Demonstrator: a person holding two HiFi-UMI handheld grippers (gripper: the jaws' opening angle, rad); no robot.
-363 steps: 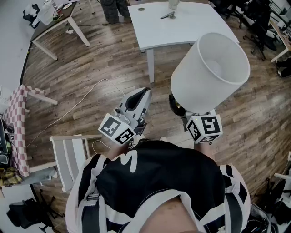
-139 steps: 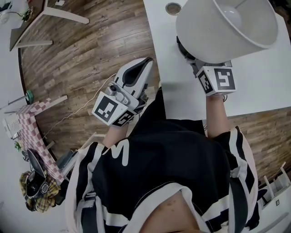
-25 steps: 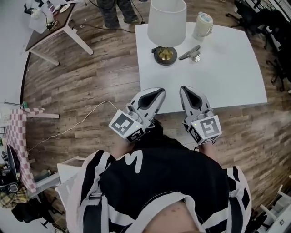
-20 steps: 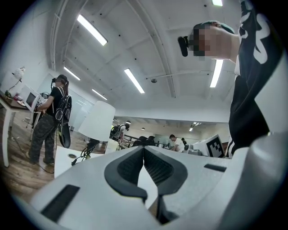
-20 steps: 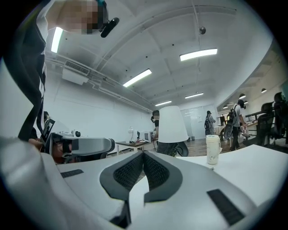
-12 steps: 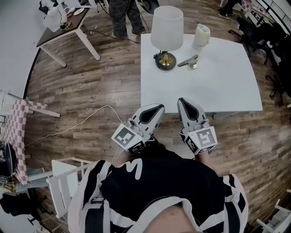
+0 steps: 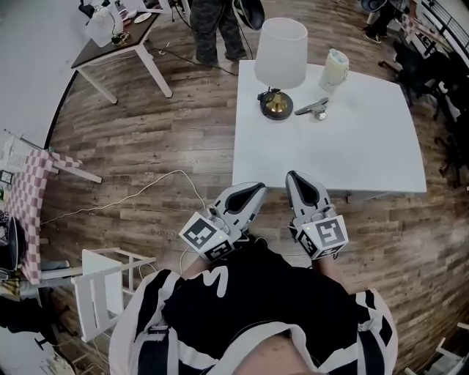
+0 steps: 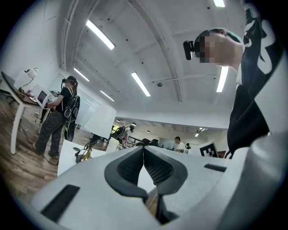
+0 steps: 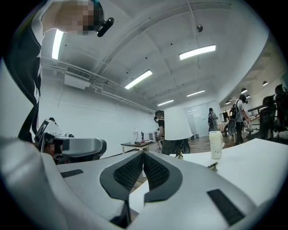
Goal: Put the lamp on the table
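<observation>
The lamp (image 7: pixel 283 50), white shade on a brass base, stands upright near the far left corner of the white table (image 7: pixel 366 146). It shows too in the right gripper view, lamp (image 9: pixel 177 123), and in the left gripper view, lamp (image 8: pixel 100 123). Both grippers are held close to my body, off the table's near edge. The left gripper (image 7: pixel 250 192) is shut with nothing in it, jaws meeting. The right gripper (image 7: pixel 300 180) is shut and empty as well. Both point toward the table, well short of the lamp.
A pale cup (image 7: pixel 335 69) and a small metal clip (image 7: pixel 314 108) sit on the table right of the lamp. A dark desk (image 7: pixel 117 40) stands far left, a person (image 7: pixel 212 22) beyond the table. A white chair (image 7: pixel 102 282) and cable (image 7: pixel 124 198) lie at my left.
I have stepped back from the table: the table and lamp look smaller and farther. Both grippers stay shut and drew nearer my body.
</observation>
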